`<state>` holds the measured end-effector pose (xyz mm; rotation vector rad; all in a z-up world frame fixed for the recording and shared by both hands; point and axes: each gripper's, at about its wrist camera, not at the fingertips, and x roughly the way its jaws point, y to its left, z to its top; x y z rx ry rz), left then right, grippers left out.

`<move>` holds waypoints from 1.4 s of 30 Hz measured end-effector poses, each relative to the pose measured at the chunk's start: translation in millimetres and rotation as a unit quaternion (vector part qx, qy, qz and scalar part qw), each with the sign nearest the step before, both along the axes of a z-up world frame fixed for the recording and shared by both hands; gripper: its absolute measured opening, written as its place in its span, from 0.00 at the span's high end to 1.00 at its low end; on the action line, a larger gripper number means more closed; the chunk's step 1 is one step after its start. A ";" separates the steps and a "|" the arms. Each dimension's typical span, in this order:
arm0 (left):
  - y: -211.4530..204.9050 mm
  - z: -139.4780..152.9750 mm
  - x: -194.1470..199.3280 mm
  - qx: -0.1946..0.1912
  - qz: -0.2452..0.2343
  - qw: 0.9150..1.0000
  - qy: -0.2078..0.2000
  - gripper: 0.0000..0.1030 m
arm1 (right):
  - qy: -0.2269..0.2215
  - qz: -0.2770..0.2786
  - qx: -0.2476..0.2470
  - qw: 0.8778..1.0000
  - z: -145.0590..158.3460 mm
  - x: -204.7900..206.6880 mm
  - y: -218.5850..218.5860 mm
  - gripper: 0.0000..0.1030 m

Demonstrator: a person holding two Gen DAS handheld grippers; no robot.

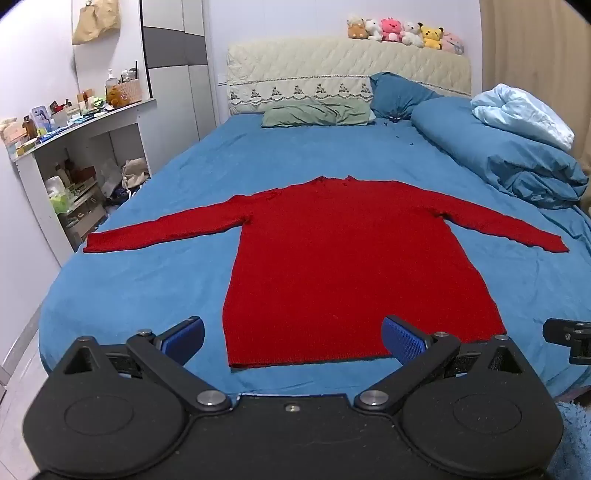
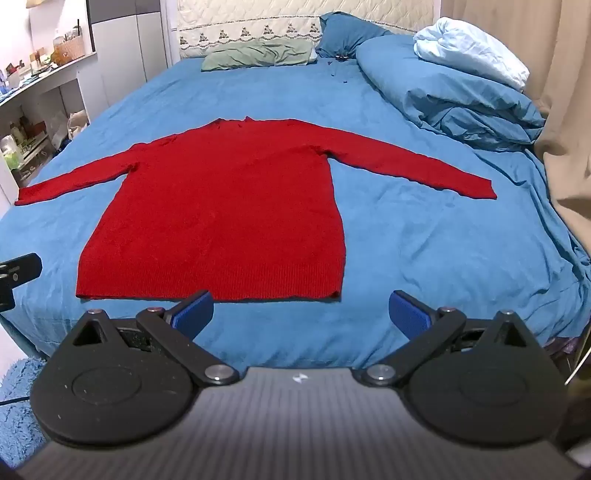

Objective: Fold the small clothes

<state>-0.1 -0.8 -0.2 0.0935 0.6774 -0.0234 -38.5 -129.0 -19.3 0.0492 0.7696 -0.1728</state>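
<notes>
Item 1: red sweater (image 1: 343, 266), a fuzzy knit with a ribbed hem, lying flat on the blue bedsheet (image 1: 147, 280) in front of you. Both sleeves are spread straight out to the sides and the neck points toward the headboard (image 1: 347, 62).

Item 2: your left gripper (image 1: 293, 338), fingers spread wide with nothing between them, held just short of the hem. Its blue pads (image 1: 402, 338) are ridged.

Item 3: your right gripper (image 2: 301, 312), fingers likewise wide apart and holding nothing. Its left pad overlaps the hem edge in view; contact cannot be told.

Item 4: surroundings. A green pillow (image 1: 317, 114) and a blue pillow (image 1: 397, 94) lie against the quilted cream headboard, with a row of plush toys (image 1: 404, 33) on top. A bunched blue duvet (image 1: 506, 155) with a pale blue blanket (image 1: 524, 112) sits along the right side, apart from the sleeve. A cluttered white shelf unit (image 1: 74, 147) stands to the left of the bed and a beige curtain (image 2: 561, 110) to the right. Nothing lies on the sweater. No lettering is legible.
</notes>
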 end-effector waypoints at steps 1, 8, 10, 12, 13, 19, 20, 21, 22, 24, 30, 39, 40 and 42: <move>-0.5 0.0 0.2 0.000 -0.002 1.000 0.001 0.00 | 0.000 0.000 -0.001 1.000 0.1 -0.1 0.2 0.00; 4.2 10.9 0.7 0.003 -0.001 1.000 -0.004 0.00 | -0.002 -0.003 0.000 1.000 1.2 -1.1 0.5 0.00; 5.3 9.6 -0.2 0.001 0.001 1.000 -0.008 0.00 | -0.001 -0.003 0.000 1.000 6.5 -4.3 3.5 0.00; 3.2 4.7 -2.2 0.003 0.002 1.000 -0.014 0.00 | -0.002 -0.001 0.000 1.000 6.0 -2.5 0.9 0.00; 3.2 4.8 -1.8 0.005 0.003 1.000 -0.015 0.00 | -0.002 -0.001 -0.001 1.000 6.1 -1.9 0.1 0.00; 4.3 3.5 -3.4 0.006 0.005 1.000 -0.020 0.00 | -0.005 -0.003 -0.002 1.000 3.5 -2.8 0.8 0.00; 3.7 3.6 -3.3 0.008 0.005 1.000 -0.020 0.00 | -0.005 -0.003 -0.001 1.000 3.3 -3.6 0.4 0.00; 3.3 3.7 -3.2 0.011 0.006 1.000 -0.021 0.00 | -0.006 -0.004 -0.001 1.000 3.8 -4.3 0.4 0.00; 3.7 3.9 -3.4 0.014 0.007 1.000 -0.023 0.00 | -0.006 -0.004 -0.001 1.000 3.6 -4.6 0.2 0.00; 3.8 3.9 -3.0 0.016 0.007 1.000 -0.024 0.00 | -0.006 -0.003 -0.001 1.000 4.2 -4.6 0.0 0.00; 0.2 2.9 -2.7 0.017 0.010 1.000 -0.024 0.00 | -0.006 -0.002 -0.001 1.000 5.0 -4.8 0.6 0.00; -0.7 2.7 -3.2 0.018 0.009 0.999 -0.025 0.00 | -0.008 -0.001 -0.001 1.000 6.4 -5.1 1.1 0.00; -0.8 2.8 -3.2 0.018 0.008 0.999 -0.025 0.00 | -0.008 -0.001 -0.001 1.000 6.4 -3.6 0.9 0.00; -0.8 2.8 -3.1 0.018 0.008 1.000 -0.025 0.00 | -0.008 0.001 -0.002 1.000 6.6 -3.4 0.9 0.00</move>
